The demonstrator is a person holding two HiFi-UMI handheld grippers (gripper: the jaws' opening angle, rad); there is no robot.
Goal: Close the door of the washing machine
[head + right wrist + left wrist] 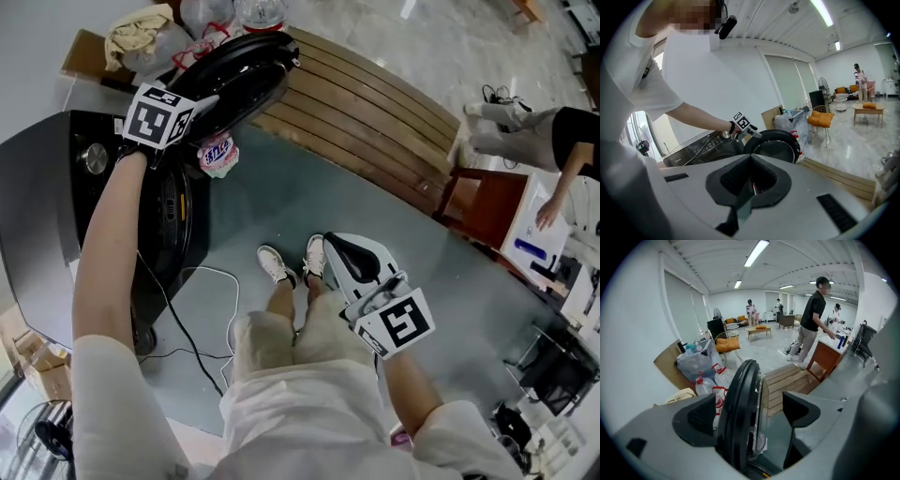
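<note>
The black washing machine [56, 216] stands at the left, and its round door [239, 80] is swung open toward the wooden bench. My left gripper [208, 105] reaches over the machine to the door's rim. In the left gripper view my left gripper [750, 416] is open and straddles the door's edge [740, 404]. The left pad [701, 416] lies against the rim; the right pad [801, 408] stands apart from the glass. My right gripper [339, 248] is low by my legs, shut on nothing [750, 176]. The right gripper view shows the door [776, 145] from afar.
A slatted wooden bench [375, 112] runs behind the door. Water jugs [261, 11] and a plastic bag [150, 37] stand by the wall. A white cable [211, 281] lies on the floor beside the machine. A red-brown desk [487, 202] and a person [562, 131] are at the right.
</note>
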